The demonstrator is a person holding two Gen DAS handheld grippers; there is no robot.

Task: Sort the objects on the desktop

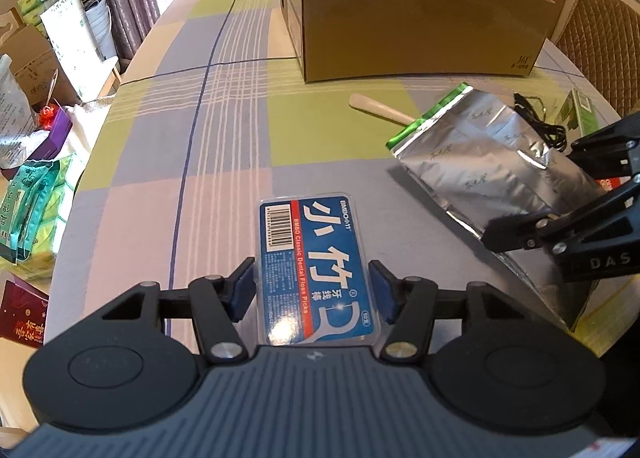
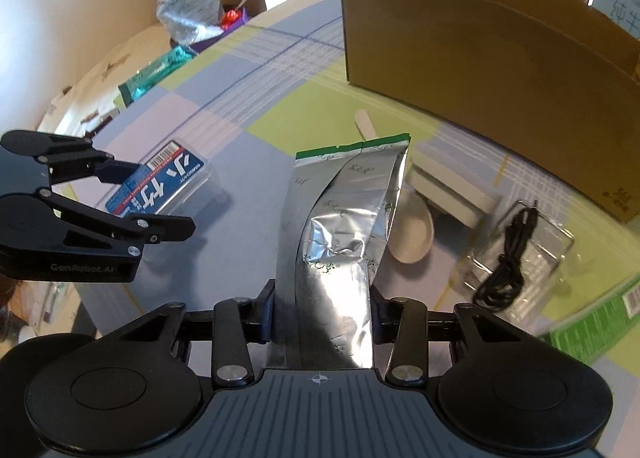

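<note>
A blue floss-pick box [image 1: 316, 266] sits between the blue pads of my left gripper [image 1: 314, 290], which is shut on it. The right wrist view shows the same box [image 2: 168, 178] held just above the checked tablecloth by the left gripper [image 2: 156, 198]. My right gripper [image 2: 324, 314] is shut on a silver foil bag [image 2: 340, 218] with a green top edge. The bag [image 1: 480, 154] slants up from the right gripper [image 1: 532, 190] in the left wrist view. An open cardboard box [image 1: 420, 18] stands behind both, also seen as the cardboard box [image 2: 480, 38].
Under the bag lie a wooden spoon [image 2: 412, 226] and a white flat box [image 2: 452, 186]. A black cable in a clear pouch [image 2: 516, 254] and a green carton [image 2: 600, 322] lie to the right. Bags and boxes crowd the floor [image 1: 36, 146] left of the table edge.
</note>
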